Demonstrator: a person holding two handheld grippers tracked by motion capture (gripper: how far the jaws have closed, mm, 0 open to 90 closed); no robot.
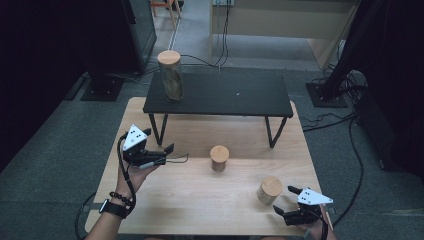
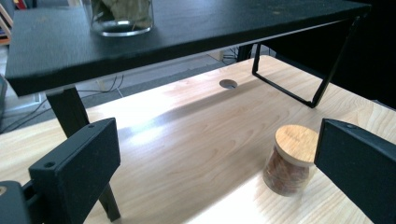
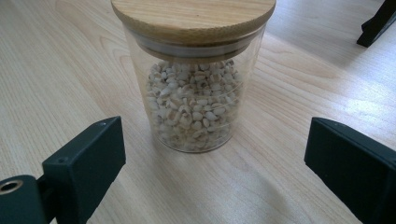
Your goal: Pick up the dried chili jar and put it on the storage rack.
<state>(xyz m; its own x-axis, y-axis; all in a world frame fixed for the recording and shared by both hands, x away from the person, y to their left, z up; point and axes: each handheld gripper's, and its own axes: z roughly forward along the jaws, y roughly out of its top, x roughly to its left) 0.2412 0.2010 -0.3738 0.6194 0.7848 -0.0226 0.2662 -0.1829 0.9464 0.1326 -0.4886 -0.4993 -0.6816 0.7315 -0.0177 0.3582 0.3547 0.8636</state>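
Observation:
Three glass jars with wooden lids are here. A tall jar (image 1: 170,75) (image 2: 121,16) of dried leaves stands on the left end of the black shelf (image 1: 220,94) (image 2: 177,32). A short jar (image 1: 219,158) (image 2: 289,161) of brown contents sits mid-table. A jar of pale grains (image 1: 269,189) (image 3: 194,79) stands near the front right. My left gripper (image 1: 167,154) (image 2: 215,177) hovers open at the table's left, pointing toward the brown jar, apart from it. My right gripper (image 1: 285,200) (image 3: 212,163) is open just short of the grain jar, jaws wide on either side, not touching.
The wooden table (image 1: 200,200) has a small round hole (image 2: 228,84) under the shelf. The shelf's black wire legs (image 1: 159,129) (image 2: 299,88) stand on the tabletop. Cables (image 1: 345,125) run over the grey floor around the table. A dark stand base (image 1: 102,87) sits at the far left.

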